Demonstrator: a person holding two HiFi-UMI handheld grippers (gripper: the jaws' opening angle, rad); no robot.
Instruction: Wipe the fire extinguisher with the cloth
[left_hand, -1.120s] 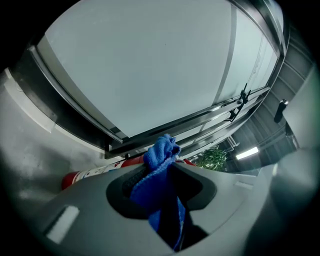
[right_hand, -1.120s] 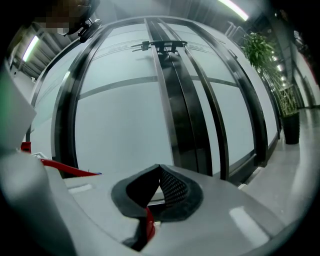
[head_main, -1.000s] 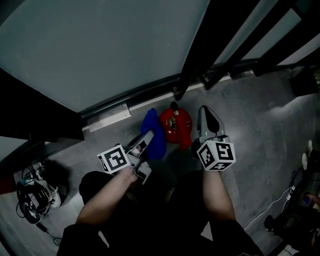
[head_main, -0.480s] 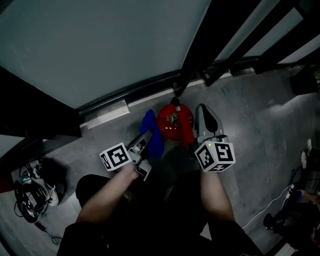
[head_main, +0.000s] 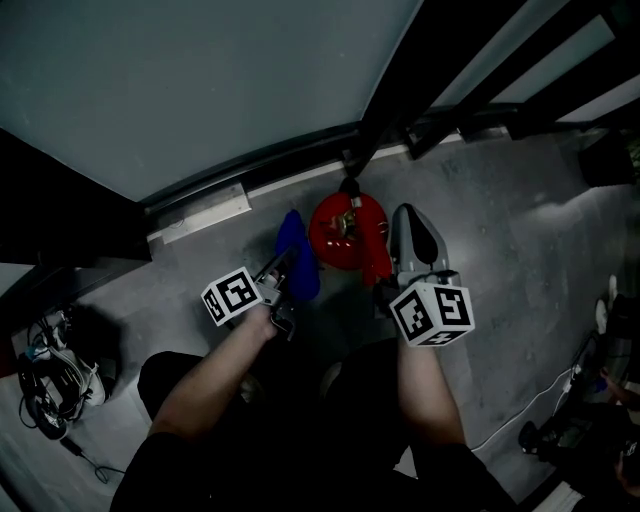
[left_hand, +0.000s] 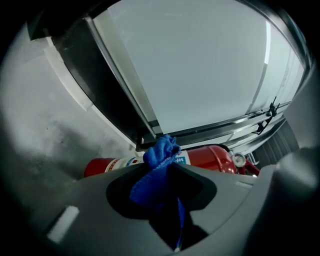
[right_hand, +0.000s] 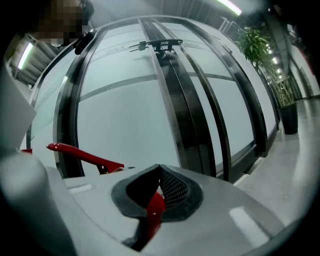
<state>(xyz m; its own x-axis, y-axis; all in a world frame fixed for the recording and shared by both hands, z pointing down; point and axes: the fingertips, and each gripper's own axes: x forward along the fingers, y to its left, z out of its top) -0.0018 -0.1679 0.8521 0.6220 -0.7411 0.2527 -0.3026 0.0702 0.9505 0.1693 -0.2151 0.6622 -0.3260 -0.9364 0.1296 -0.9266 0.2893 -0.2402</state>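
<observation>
The head view is dim and underexposed; most light is returned by the pale frosted glass wall (head_main: 200, 90) at upper left, the lower frame being lost in shadow. Both gripper views are bowed and darkened at the edges.

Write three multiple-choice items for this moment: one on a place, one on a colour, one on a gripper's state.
1. In the head view, on which side of the fire extinguisher is the cloth?
A. its left
B. its right
C. underneath it

2. What colour is the cloth?
A. yellow
B. blue
C. white

3. The right gripper is:
A. open and empty
B. shut on the cloth
C. shut on a red part of the fire extinguisher

Answers:
1 A: the left gripper holds it left of the red body.
2 B: it shows blue in both views.
3 C: a red piece sits between its jaws.
</observation>
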